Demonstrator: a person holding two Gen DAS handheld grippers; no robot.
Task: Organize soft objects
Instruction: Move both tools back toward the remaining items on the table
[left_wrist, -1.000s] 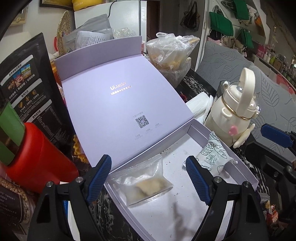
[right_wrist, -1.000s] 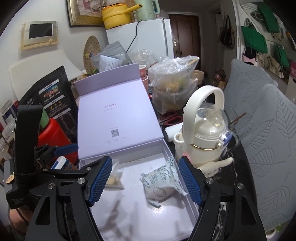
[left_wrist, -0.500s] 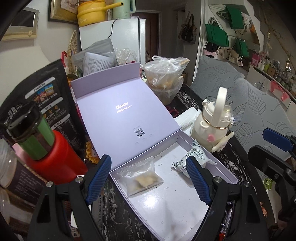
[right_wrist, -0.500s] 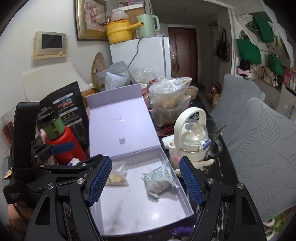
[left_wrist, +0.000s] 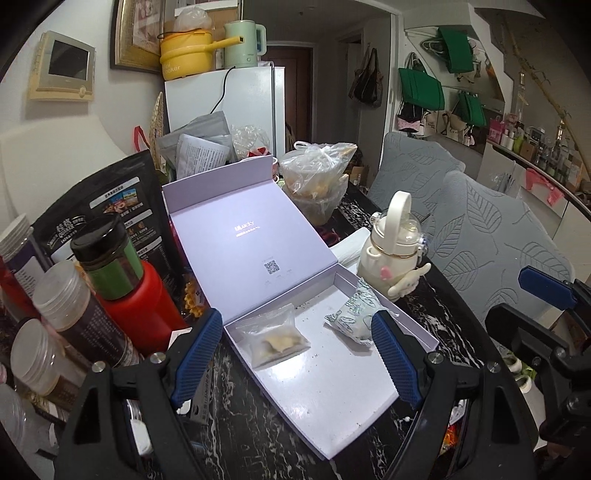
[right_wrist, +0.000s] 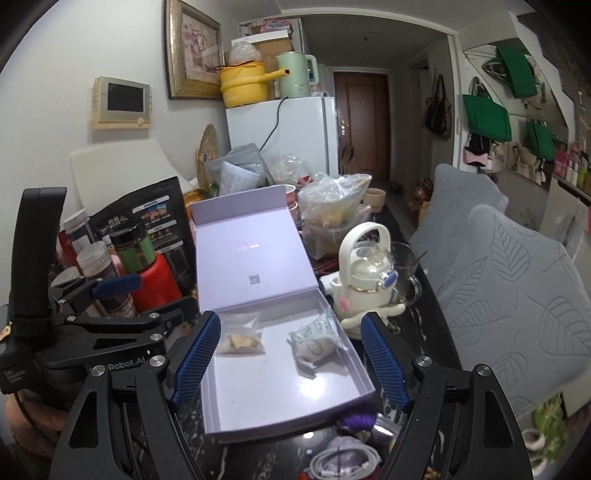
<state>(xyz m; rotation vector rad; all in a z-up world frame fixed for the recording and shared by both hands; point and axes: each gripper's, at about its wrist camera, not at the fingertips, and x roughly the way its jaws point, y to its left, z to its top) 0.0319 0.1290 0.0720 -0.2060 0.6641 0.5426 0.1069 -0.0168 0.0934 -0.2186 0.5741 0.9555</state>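
Note:
An open lilac gift box (left_wrist: 332, 384) (right_wrist: 280, 398) lies on the dark marble table, its lid leaning back. In it lie a clear zip bag with pale pieces (left_wrist: 275, 339) (right_wrist: 240, 338) at the left and a white leaf-print soft packet (left_wrist: 352, 314) (right_wrist: 316, 341) at the right. My left gripper (left_wrist: 295, 354) is open and empty, held above the box's near left. My right gripper (right_wrist: 288, 356) is open and empty, above the box's near edge. The left gripper also shows in the right wrist view (right_wrist: 110, 321).
A white kettle-shaped bottle (left_wrist: 395, 251) (right_wrist: 365, 273) stands right of the box. A red bottle (left_wrist: 136, 302), jars (left_wrist: 74, 314) and a black pouch (left_wrist: 99, 206) crowd the left. A plastic food bag (left_wrist: 317, 177) sits behind. Grey leaf cushions (right_wrist: 517, 288) are at the right. Cables (right_wrist: 343, 461) lie in front.
Both grippers have pulled back and up from the box, still open. The zip bag and the packet have stayed where they lay in the box.

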